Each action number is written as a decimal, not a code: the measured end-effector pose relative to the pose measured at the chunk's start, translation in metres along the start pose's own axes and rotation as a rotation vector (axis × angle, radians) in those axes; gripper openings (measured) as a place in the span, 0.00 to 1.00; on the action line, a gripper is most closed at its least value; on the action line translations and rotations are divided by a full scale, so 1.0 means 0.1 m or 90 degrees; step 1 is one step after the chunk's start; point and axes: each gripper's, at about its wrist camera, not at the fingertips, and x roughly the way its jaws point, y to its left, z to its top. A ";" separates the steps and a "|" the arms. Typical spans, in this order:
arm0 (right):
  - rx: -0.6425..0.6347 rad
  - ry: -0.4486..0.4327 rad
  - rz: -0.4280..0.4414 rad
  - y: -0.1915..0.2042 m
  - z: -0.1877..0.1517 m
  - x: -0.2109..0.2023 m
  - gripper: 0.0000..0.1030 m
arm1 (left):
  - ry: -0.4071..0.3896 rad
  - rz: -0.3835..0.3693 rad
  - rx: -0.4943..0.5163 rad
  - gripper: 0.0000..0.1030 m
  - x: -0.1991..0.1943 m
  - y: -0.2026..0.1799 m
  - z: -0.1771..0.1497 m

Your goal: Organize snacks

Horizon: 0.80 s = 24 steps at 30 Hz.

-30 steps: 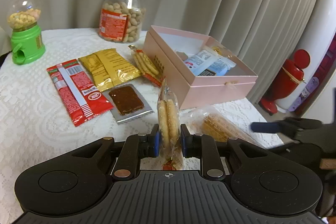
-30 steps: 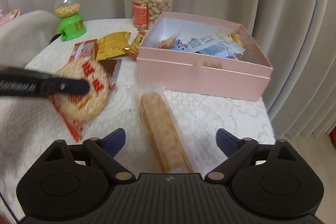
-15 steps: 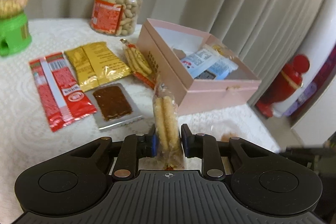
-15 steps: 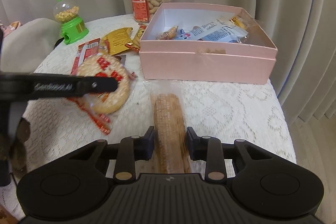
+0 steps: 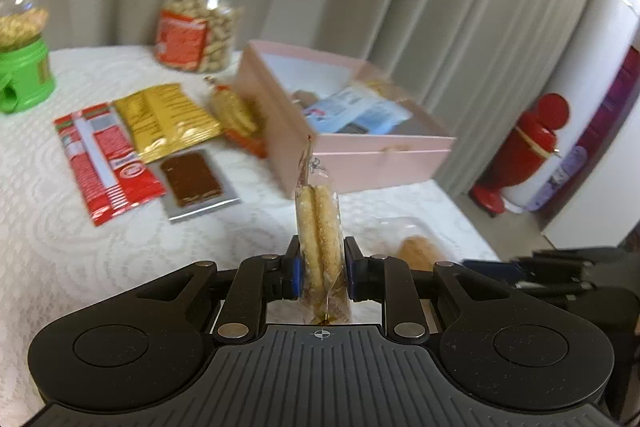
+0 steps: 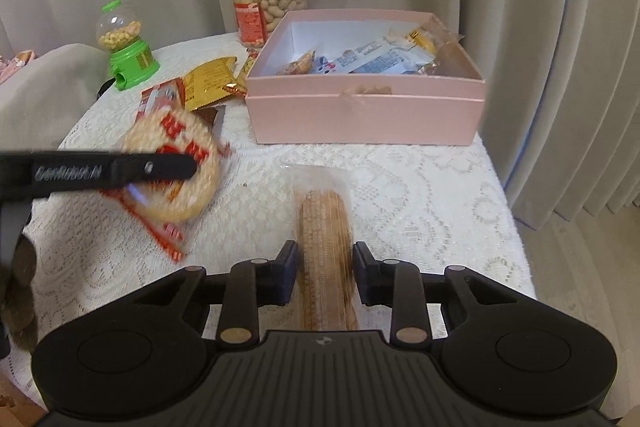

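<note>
My left gripper (image 5: pixel 320 267) is shut on a round rice cracker packet (image 5: pixel 318 227), held edge-on above the table. The same packet (image 6: pixel 176 167) shows in the right wrist view with the left gripper's finger (image 6: pixel 120 169) across it. My right gripper (image 6: pixel 325 273) is shut on a long wafer biscuit packet (image 6: pixel 324 239), which lies on the lace tablecloth. The open pink box (image 6: pixel 360 111) stands beyond it and holds several snack packets. The box also shows in the left wrist view (image 5: pixel 360 159).
On the cloth left of the box lie a red packet (image 5: pixel 100 155), a gold packet (image 5: pixel 168 119), a chocolate bar (image 5: pixel 192 179) and a biscuit-stick packet (image 5: pixel 236 115). A peanut jar (image 6: pixel 268 3) and green candy dispenser (image 6: pixel 128 47) stand behind. Curtains hang behind the table.
My right gripper has closed on the wafer packet, which was lying between open jaws. My left gripper has carried the cracker packet to the right, toward the box.
</note>
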 end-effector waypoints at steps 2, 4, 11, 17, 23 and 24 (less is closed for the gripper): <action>0.004 -0.010 -0.001 -0.01 0.04 -0.08 0.19 | -0.013 -0.013 0.007 0.23 -0.06 -0.06 0.03; 0.005 -0.023 -0.003 -0.02 0.10 -0.17 0.16 | -0.028 -0.024 0.013 0.23 -0.13 -0.12 0.08; -0.022 -0.069 -0.008 -0.03 0.33 -0.39 0.16 | -0.052 -0.029 0.016 0.23 -0.24 -0.19 0.19; -0.028 -0.036 0.016 -0.03 0.24 -0.25 0.18 | -0.030 -0.027 0.000 0.23 -0.18 -0.12 0.14; -0.071 0.020 0.015 0.12 0.10 0.19 0.60 | -0.020 -0.020 -0.002 0.23 -0.17 -0.09 0.10; -0.074 0.032 0.011 0.15 0.09 0.27 0.60 | -0.018 -0.019 -0.004 0.23 -0.17 -0.08 0.09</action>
